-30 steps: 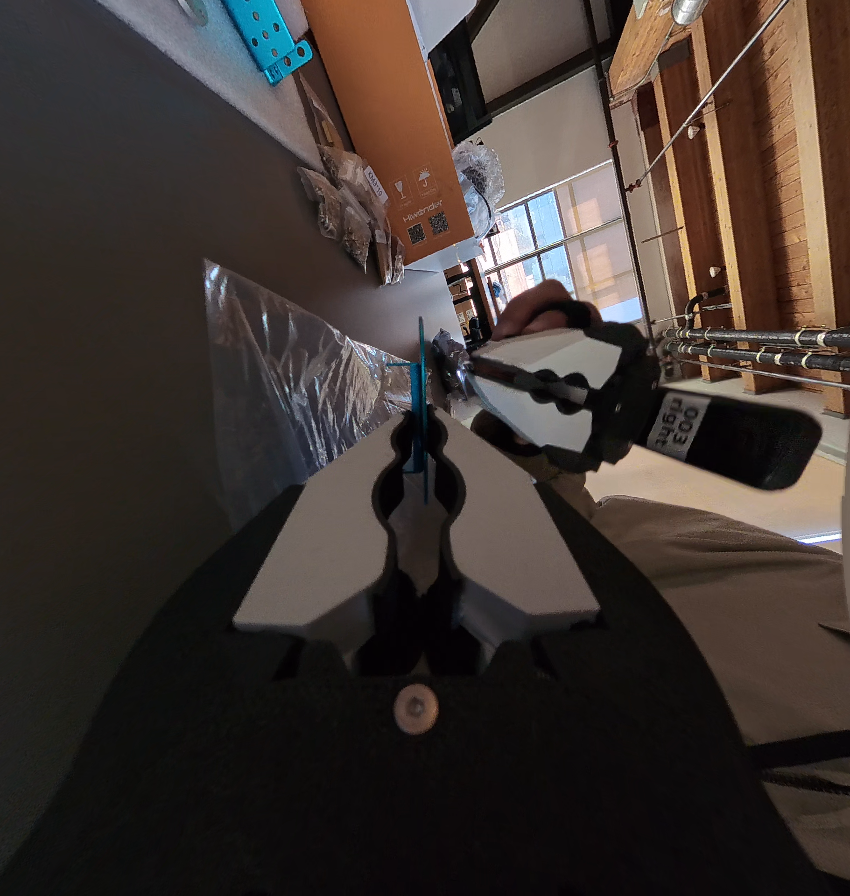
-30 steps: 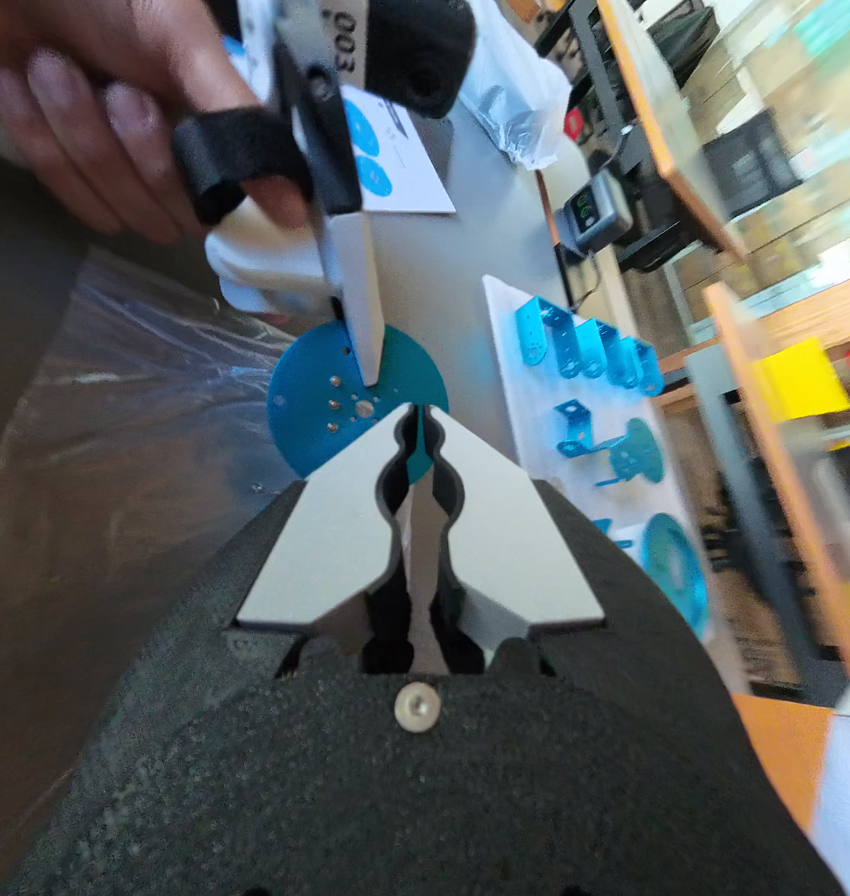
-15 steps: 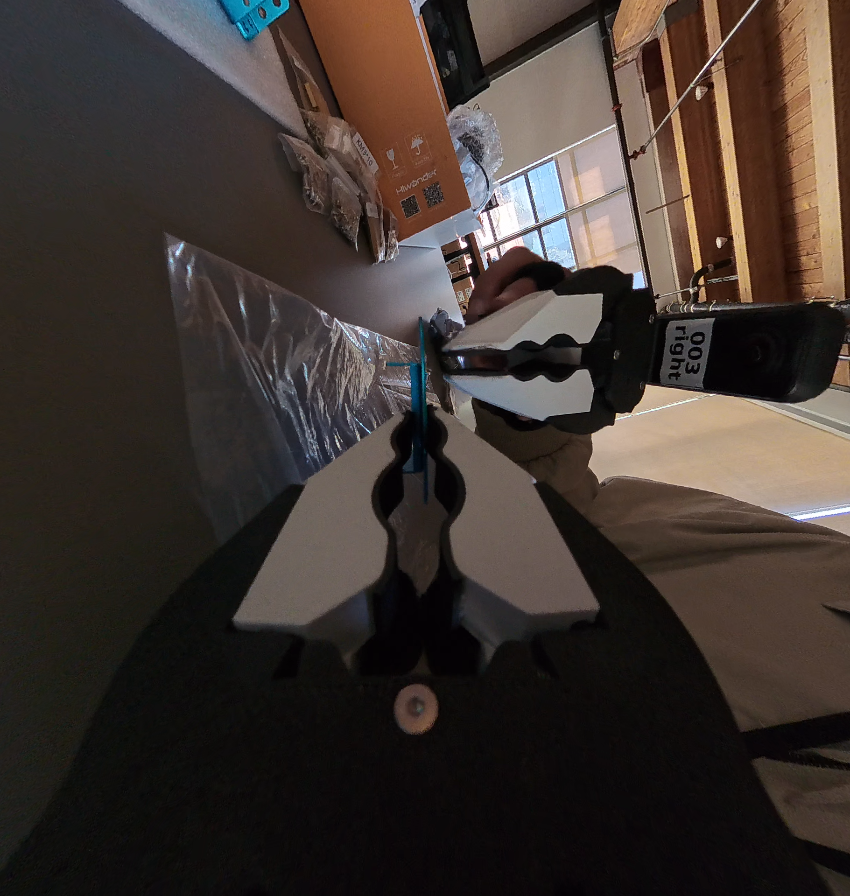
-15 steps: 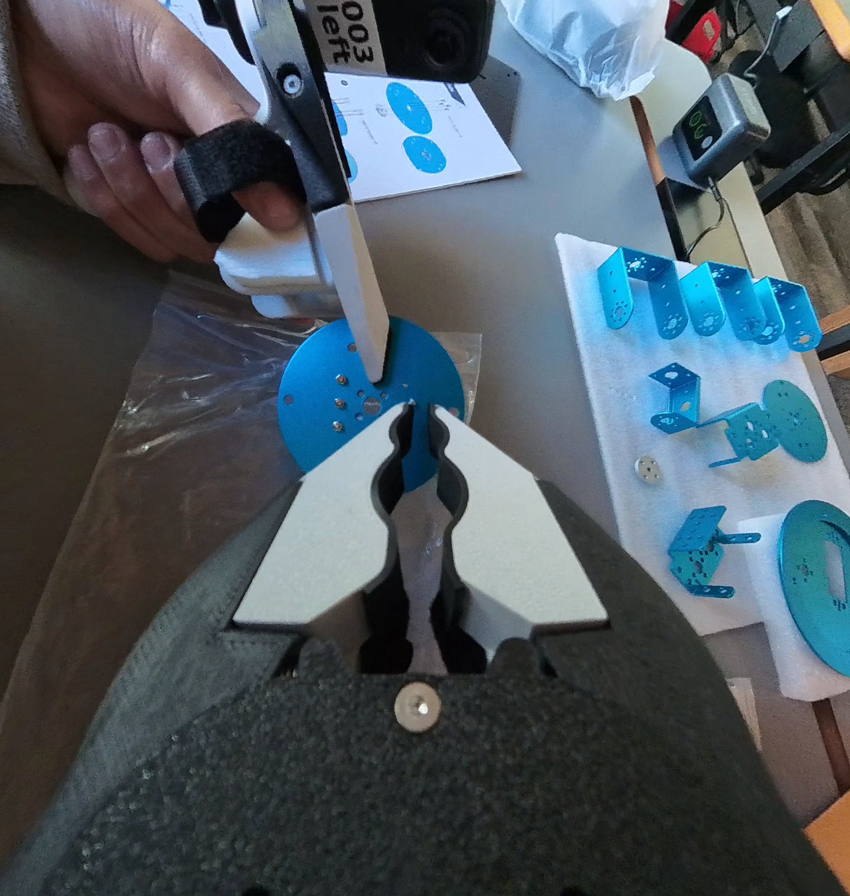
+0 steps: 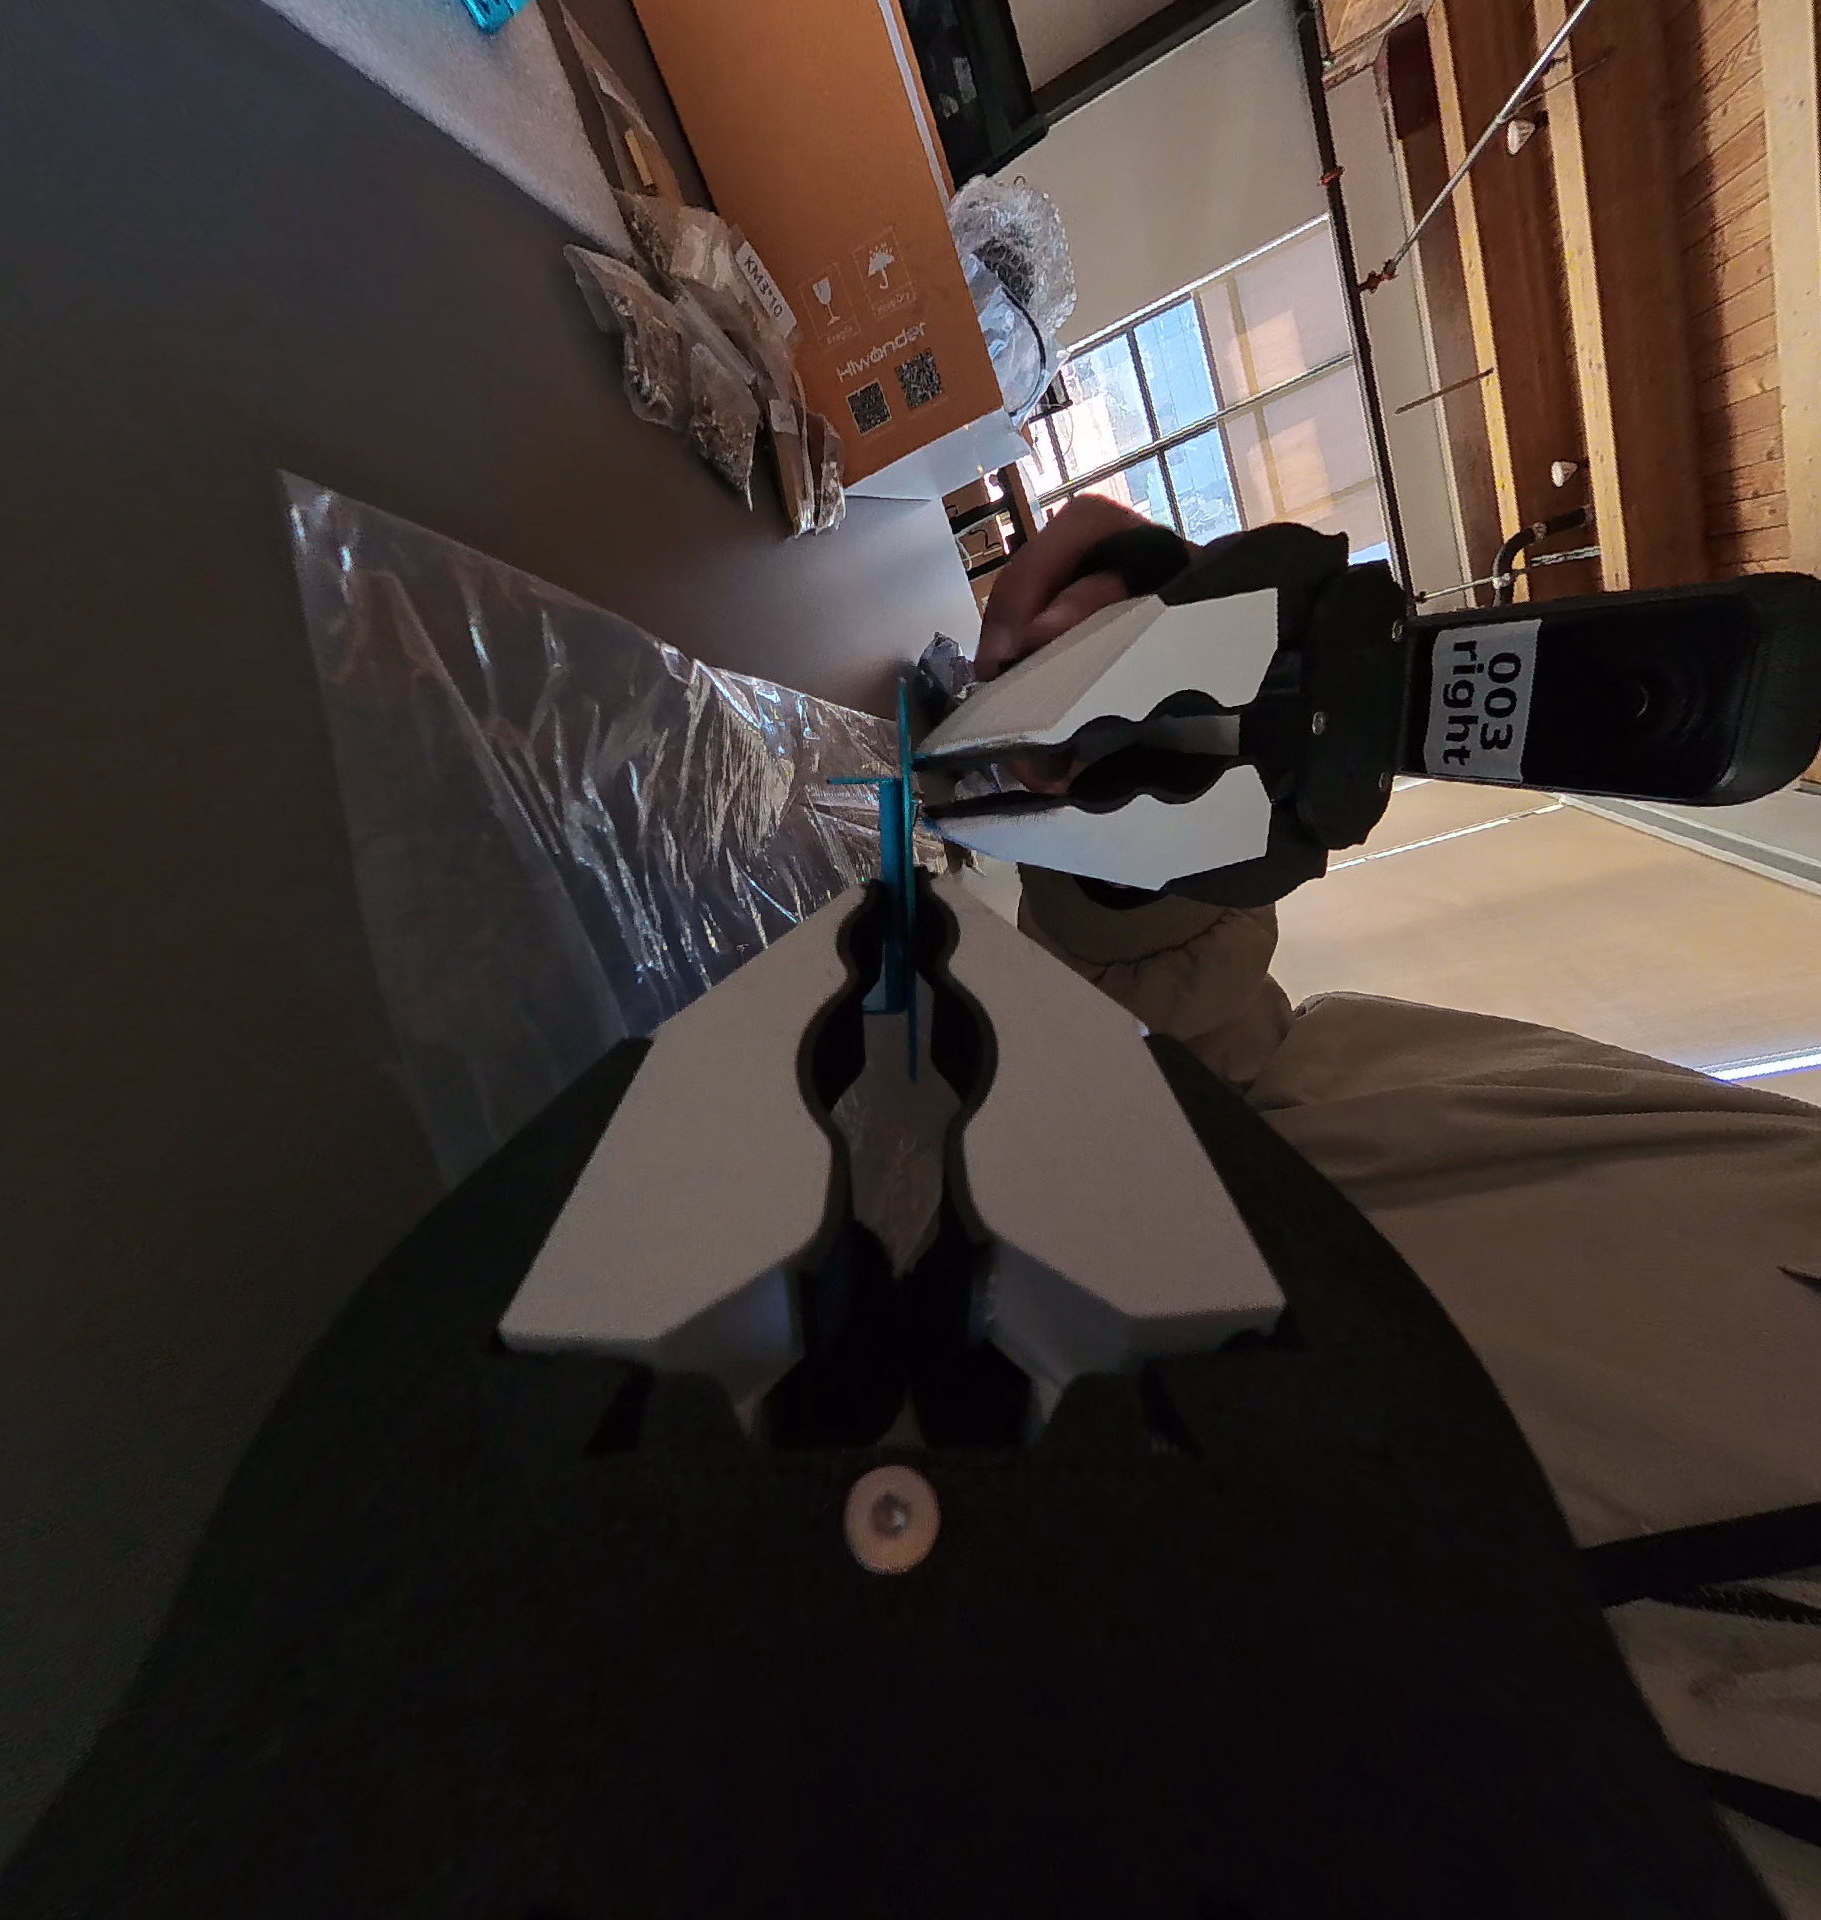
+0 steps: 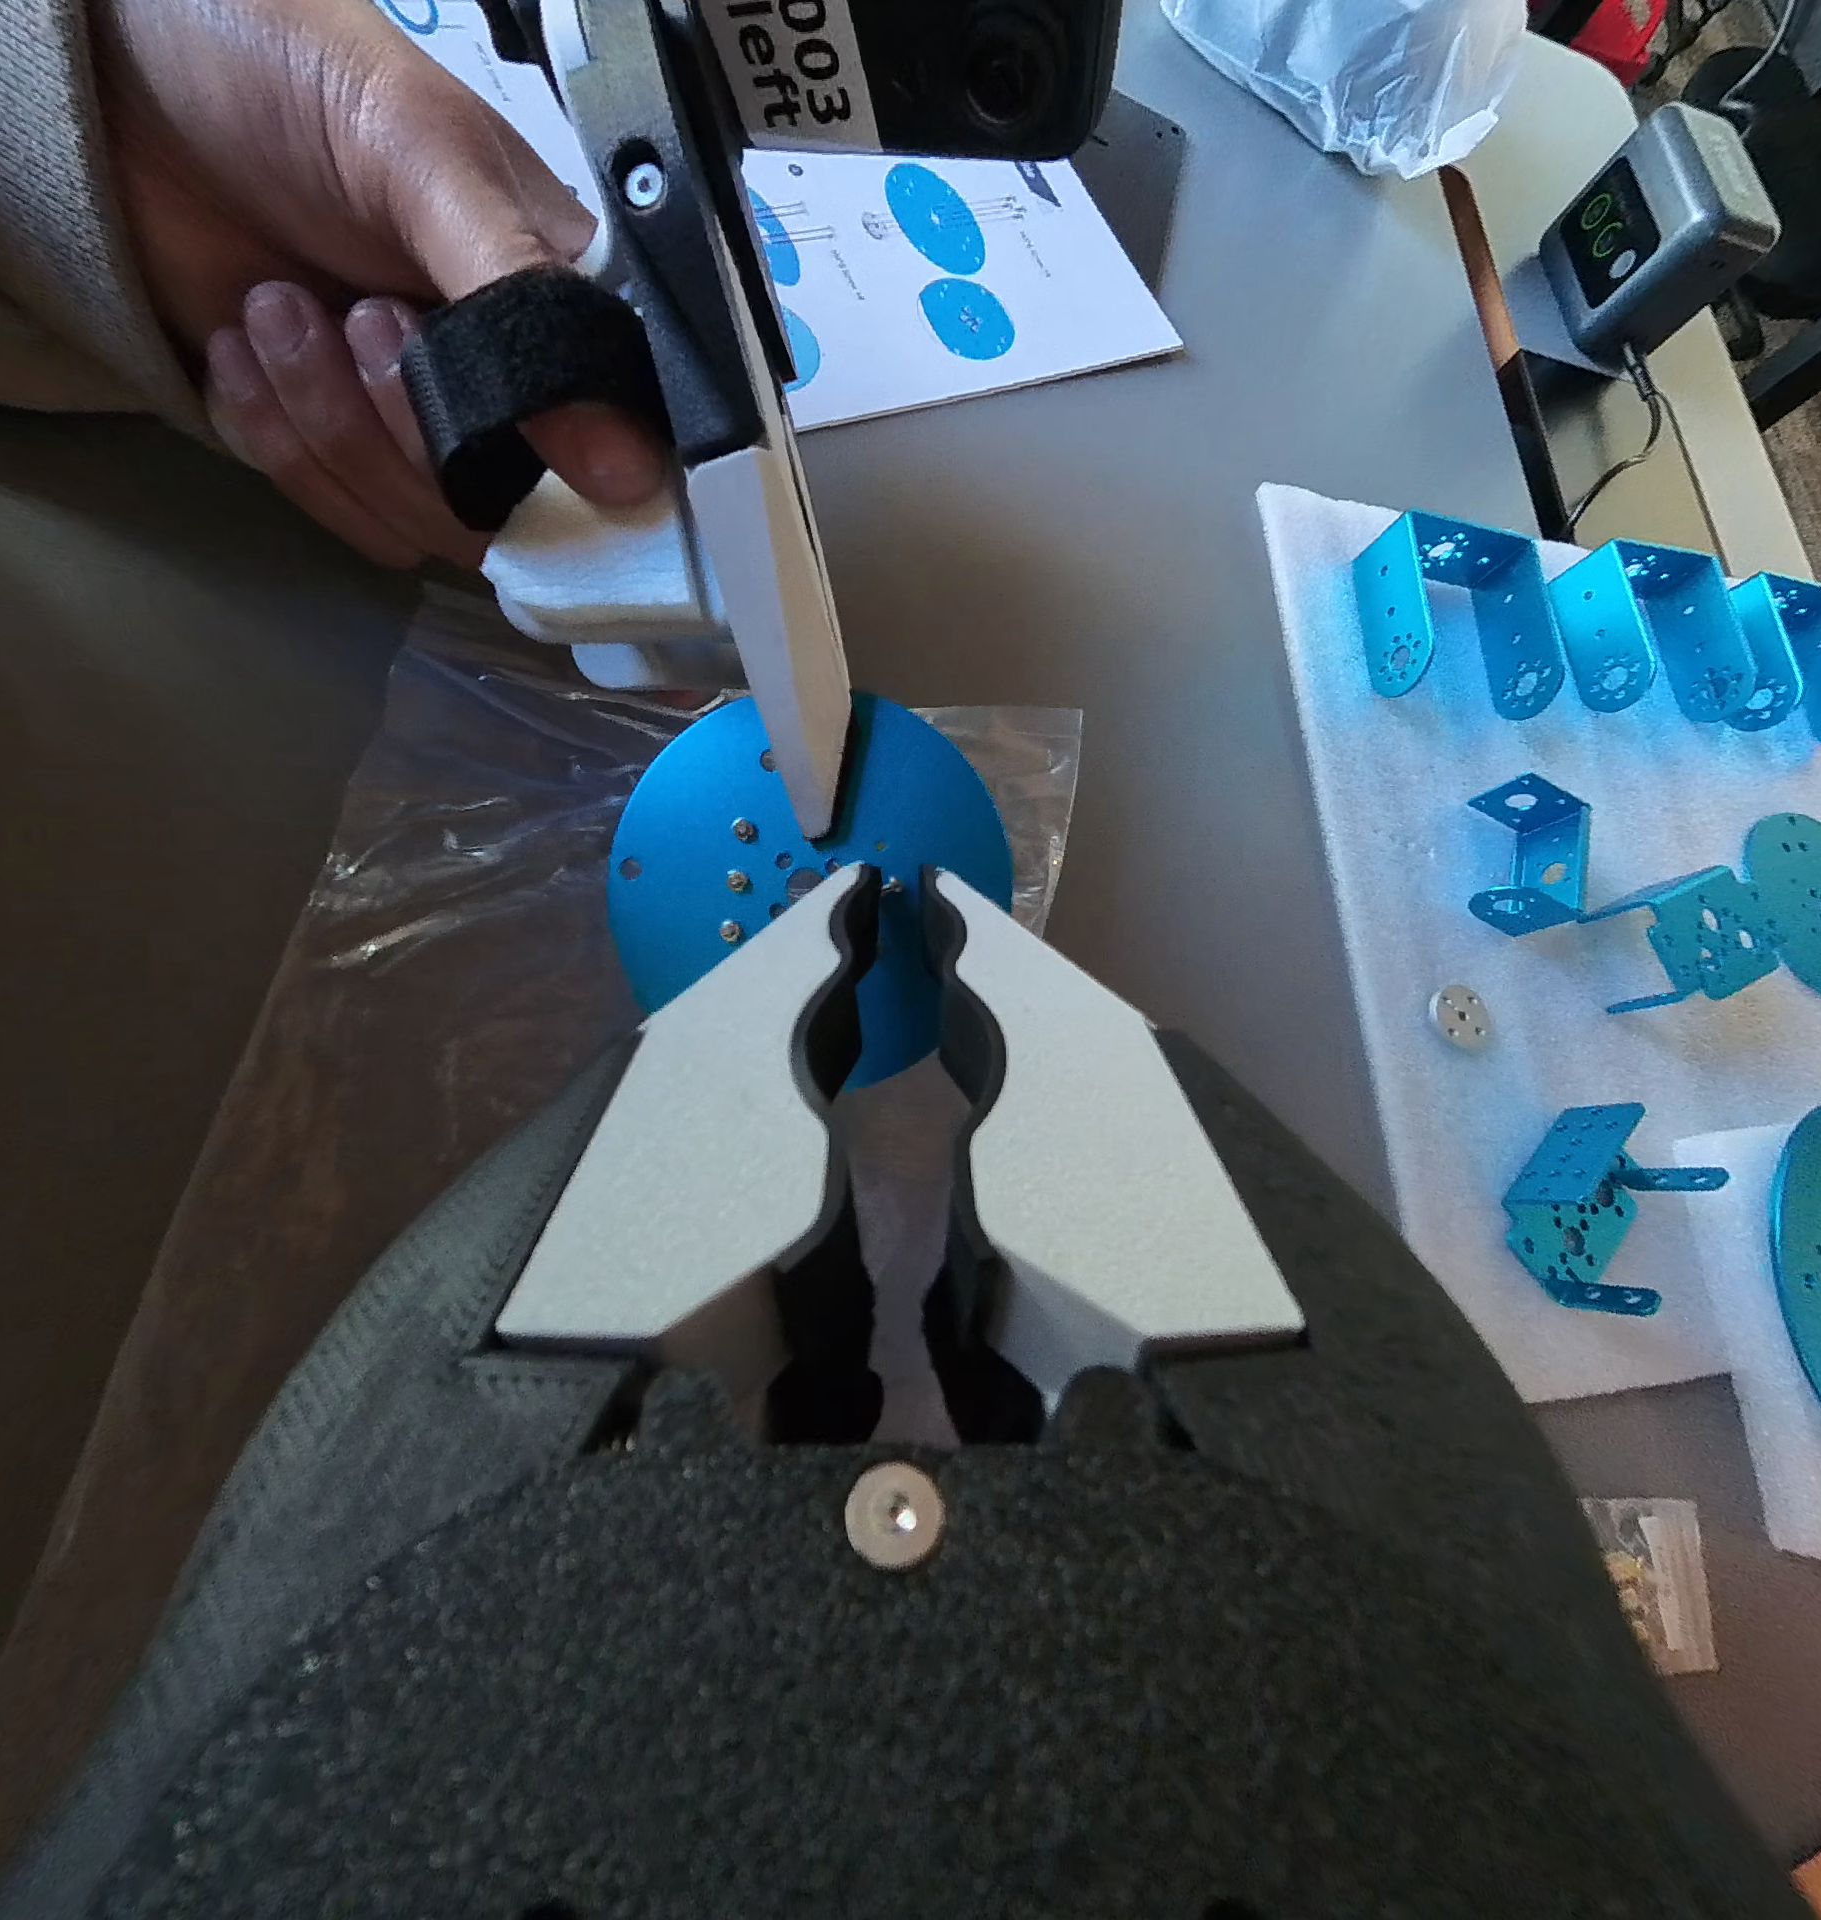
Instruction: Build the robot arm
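Observation:
My left gripper (image 5: 901,894) is shut on a blue round metal disc (image 5: 907,821), which it holds upright and edge-on above a clear plastic bag (image 5: 532,748). In the right wrist view the disc (image 6: 698,831) shows its face with several holes and small screws, and the left gripper (image 6: 828,821) clamps its upper rim. My right gripper (image 6: 895,878) has its tips right at the middle of the disc's face, jaws a narrow gap apart. It also shows in the left wrist view (image 5: 927,790), coming in from the right. I cannot tell whether anything small sits between its tips.
A white foam tray (image 6: 1405,1039) at the right carries several blue brackets (image 6: 1612,644) and discs. A printed sheet (image 6: 989,260) and a grey device (image 6: 1654,229) lie behind. An orange box (image 5: 833,208) and small parts bags (image 5: 698,343) stand at the far table edge. The grippers are tip to tip, or close to it.
The right gripper swung level and came up to the disc's face, and its jaws parted slightly. The left gripper kept hold of the disc.

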Tool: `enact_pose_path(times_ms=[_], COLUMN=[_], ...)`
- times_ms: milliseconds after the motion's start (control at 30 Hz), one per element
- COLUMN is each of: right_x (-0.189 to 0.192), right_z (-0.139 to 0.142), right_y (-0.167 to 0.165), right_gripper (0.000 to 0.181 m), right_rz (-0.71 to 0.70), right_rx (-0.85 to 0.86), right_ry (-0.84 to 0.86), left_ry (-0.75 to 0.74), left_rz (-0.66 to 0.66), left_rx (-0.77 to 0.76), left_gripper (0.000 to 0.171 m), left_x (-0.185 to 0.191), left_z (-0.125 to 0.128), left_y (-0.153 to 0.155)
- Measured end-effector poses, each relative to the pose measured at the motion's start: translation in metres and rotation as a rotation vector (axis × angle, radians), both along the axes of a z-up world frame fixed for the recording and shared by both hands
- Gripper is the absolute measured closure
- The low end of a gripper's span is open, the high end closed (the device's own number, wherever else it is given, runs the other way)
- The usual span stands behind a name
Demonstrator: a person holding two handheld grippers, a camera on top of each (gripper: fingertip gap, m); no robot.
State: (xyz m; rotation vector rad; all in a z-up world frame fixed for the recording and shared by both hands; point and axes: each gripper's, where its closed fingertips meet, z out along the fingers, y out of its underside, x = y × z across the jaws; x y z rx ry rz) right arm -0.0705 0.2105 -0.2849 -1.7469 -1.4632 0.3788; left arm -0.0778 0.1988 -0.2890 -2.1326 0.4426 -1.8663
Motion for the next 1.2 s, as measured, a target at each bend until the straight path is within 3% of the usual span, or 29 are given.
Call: enact_pose_path(times_ms=[367, 600, 700, 933, 1000, 1200], right_x=[0.003, 0.014, 0.019, 0.041, 0.039, 0.033], right_z=[0.000, 0.021, 0.026, 0.032, 0.012, -0.040], right_y=[0.004, -0.004, -0.017, -0.041, -0.065, -0.114], right_gripper=[0.181, 0.178, 0.178, 0.172, 0.159, 0.160], right_rz=[-0.012, -0.037, -0.033, -0.020, 0.061, 0.177], right_rx=[0.058, -0.012, -0.059, -0.175, -0.249, -0.353], right_ry=[-0.028, 0.056, 0.130, 0.350, 0.275, 0.023], left_ry=[0.002, 0.000, 0.011, 0.176, 0.232, 0.269], left_rz=[-0.003, 0.003, -0.007, -0.020, -0.016, -0.056], left_rx=[-0.003, 0.062, 0.209, 0.732, 0.836, 1.114], left_gripper=[0.168, 0.168, 0.168, 0.168, 0.168, 0.168], left_x=[0.001, 0.001, 0.004, 0.013, 0.014, 0.014], left_z=[-0.001, 0.004, 0.012, 0.022, 0.020, 0.031], left_y=[-0.001, 0.000, -0.003, -0.012, -0.013, -0.025])
